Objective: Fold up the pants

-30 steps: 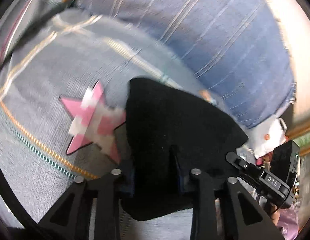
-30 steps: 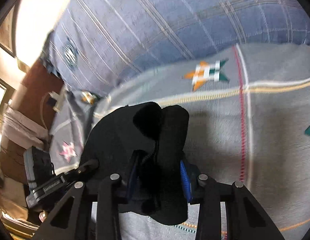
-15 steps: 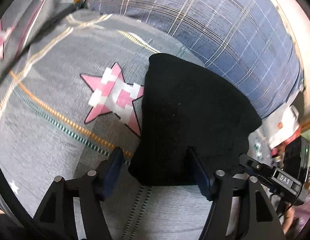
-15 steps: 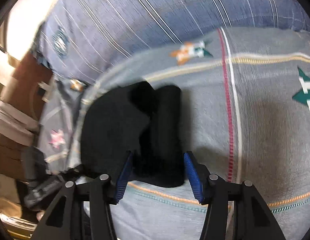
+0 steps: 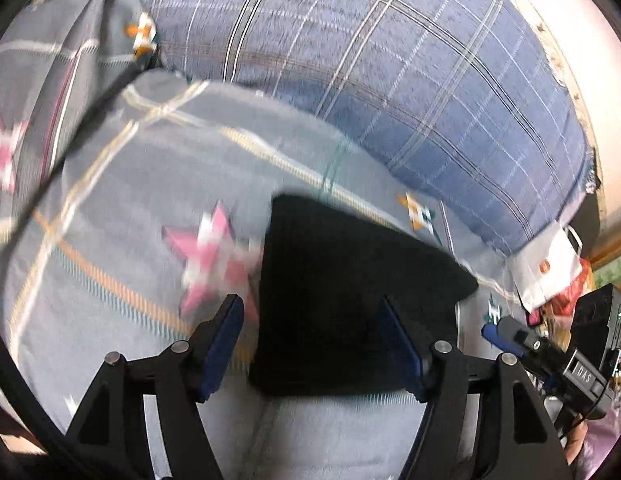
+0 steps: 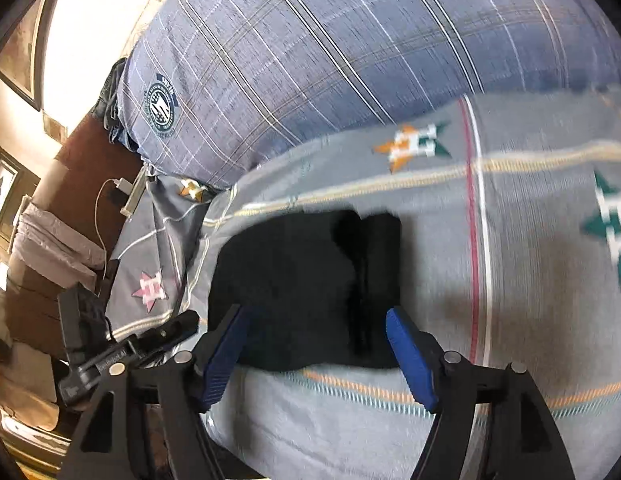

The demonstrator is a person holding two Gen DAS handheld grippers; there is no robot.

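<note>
The black pants (image 5: 342,300) lie folded into a compact rectangle on the grey star-patterned bedspread (image 5: 130,208). In the right wrist view the pants (image 6: 306,280) show a rolled edge on their right side. My left gripper (image 5: 312,340) is open and empty, its blue-padded fingers either side of the pants' near edge, above the cloth. My right gripper (image 6: 314,354) is also open and empty, just short of the pants' near edge. The other gripper shows at the edge of each view (image 5: 550,356) (image 6: 122,356).
A large blue plaid pillow (image 5: 390,80) lies behind the pants. A white paper bag (image 5: 546,272) sits at the right. A charger and white cable (image 6: 114,196) lie by the wooden headboard (image 6: 82,168) at the left. Framed pictures hang on the wall.
Both grippers let go of the pants, opened wide and drew back. The folded pants now rest flat on the bedspread.
</note>
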